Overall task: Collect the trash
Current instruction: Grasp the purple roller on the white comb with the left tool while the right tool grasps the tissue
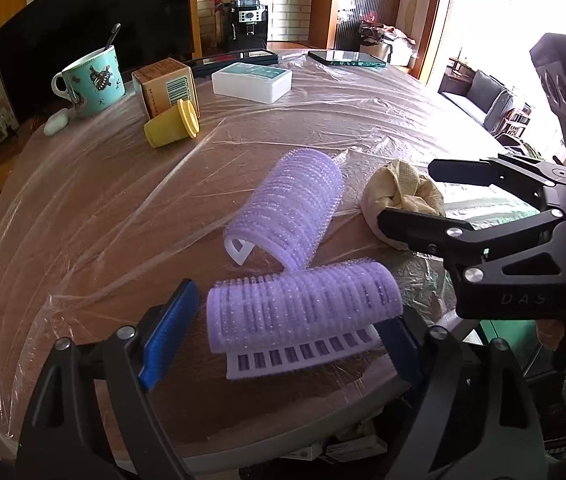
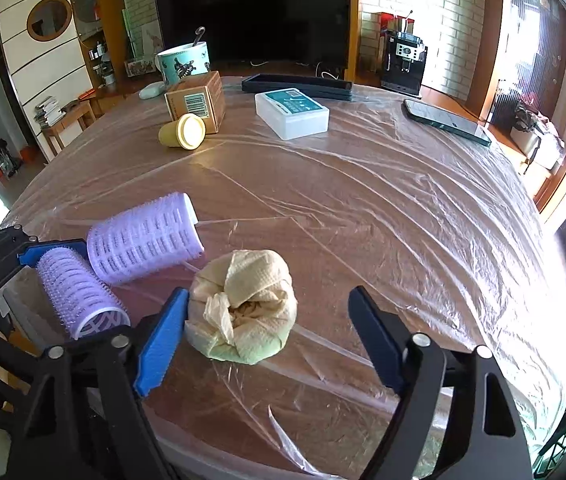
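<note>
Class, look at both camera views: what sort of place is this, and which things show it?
Probably a home living room: a large dark television, a coffee machine by the brick wall, and a sofa near the bright window.

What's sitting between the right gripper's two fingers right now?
The crumpled tissue wad lies on the plastic sheet between the open right gripper's fingers, nearer the left finger, shown in the right wrist view.

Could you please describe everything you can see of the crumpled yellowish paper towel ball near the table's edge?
The crumpled pale-yellow paper towel ball is embossed tissue, wadded into a rough lump with loose folds bunched at its front. It rests on the clear plastic sheet covering the table, right of the two lilac hair rollers. The right gripper is open around it, blue fingers flanking it; contact is unclear.
</note>
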A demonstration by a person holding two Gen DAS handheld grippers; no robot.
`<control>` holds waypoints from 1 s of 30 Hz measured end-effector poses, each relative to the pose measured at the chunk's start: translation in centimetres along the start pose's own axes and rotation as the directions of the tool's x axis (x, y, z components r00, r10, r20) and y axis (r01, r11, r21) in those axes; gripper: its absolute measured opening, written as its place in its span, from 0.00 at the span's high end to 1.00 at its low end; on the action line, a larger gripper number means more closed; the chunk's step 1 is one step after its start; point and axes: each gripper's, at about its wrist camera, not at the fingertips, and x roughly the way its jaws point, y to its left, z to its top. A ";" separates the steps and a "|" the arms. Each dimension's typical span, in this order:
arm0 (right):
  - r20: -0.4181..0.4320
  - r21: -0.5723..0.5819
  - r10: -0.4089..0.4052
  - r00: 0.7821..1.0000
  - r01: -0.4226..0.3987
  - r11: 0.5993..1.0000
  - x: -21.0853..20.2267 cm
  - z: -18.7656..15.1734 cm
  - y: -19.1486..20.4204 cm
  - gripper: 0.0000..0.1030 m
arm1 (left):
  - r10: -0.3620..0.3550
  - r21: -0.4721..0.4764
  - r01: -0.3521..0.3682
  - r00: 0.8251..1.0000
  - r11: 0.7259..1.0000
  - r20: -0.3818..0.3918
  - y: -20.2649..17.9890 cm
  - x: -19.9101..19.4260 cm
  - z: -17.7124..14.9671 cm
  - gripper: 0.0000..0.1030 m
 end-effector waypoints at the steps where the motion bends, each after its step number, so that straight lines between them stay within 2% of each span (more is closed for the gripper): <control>1: 0.000 0.000 -0.001 1.000 0.001 1.000 0.0 0.0 0.0 0.25 | 0.002 -0.002 -0.002 1.000 1.000 0.001 0.0 0.0 0.0 0.19; 11: 0.002 0.009 0.000 1.000 0.000 1.000 0.2 0.0 0.1 0.29 | 0.005 -0.027 -0.005 1.000 1.000 0.006 0.6 -0.4 -0.2 0.30; 16: -0.003 -0.020 -0.036 0.999 0.036 0.999 0.6 -0.4 0.8 0.31 | 0.004 -0.033 -0.003 1.000 0.999 0.007 0.7 -0.4 -0.2 0.30; 30: 0.006 -0.033 -0.051 0.999 0.051 0.998 0.7 -0.3 0.8 0.34 | 0.006 -0.034 -0.006 1.000 0.999 0.008 0.9 -0.4 -0.2 0.30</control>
